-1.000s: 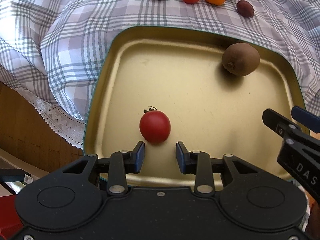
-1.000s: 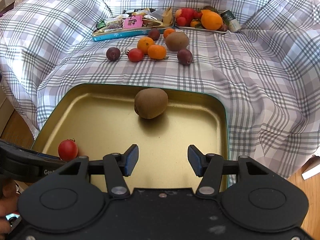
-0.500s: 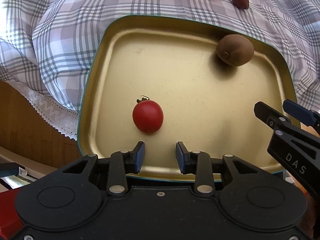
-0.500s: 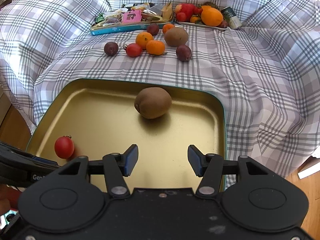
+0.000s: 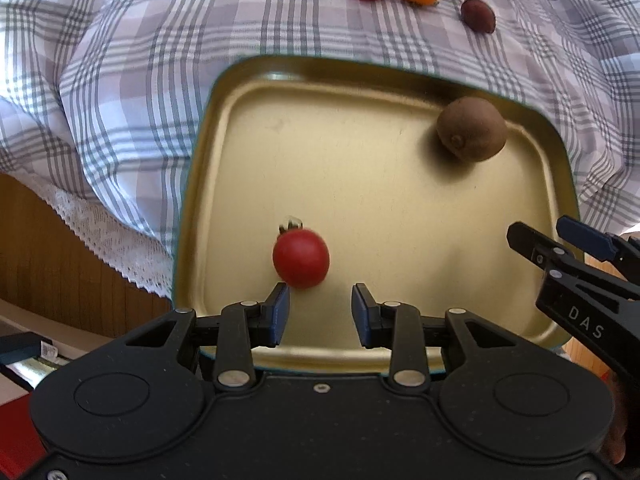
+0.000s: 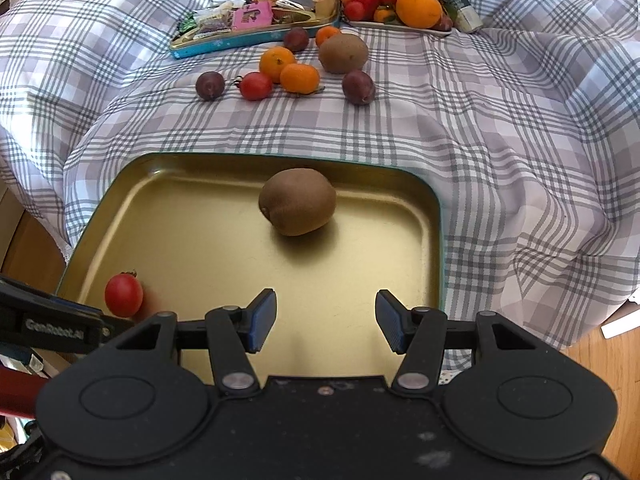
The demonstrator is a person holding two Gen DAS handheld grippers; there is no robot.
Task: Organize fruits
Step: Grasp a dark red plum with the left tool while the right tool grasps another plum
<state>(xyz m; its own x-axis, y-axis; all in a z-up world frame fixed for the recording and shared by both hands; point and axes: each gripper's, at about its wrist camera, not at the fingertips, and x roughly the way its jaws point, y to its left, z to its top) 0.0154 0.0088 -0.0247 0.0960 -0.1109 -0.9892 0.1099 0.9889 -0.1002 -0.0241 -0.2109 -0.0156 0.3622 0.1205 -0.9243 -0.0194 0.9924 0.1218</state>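
Observation:
A gold tray lies on the plaid cloth. In it sit a red tomato near the front left and a brown kiwi at the back right. My left gripper is open and empty, its fingertips just short of the tomato. My right gripper is open and empty above the tray's front edge; it also shows in the left wrist view. Loose fruit lies beyond the tray: plums, a tomato, oranges and a second kiwi.
A blue tin of snacks and a plate of fruit with a can stand at the back. The cloth bunches up at both sides. Wooden floor shows off the table's left and right edges.
The left gripper drew back a little, then moved in again towards the tomato. The right gripper lifted slightly. Tomato and kiwi stay in place in the tray.

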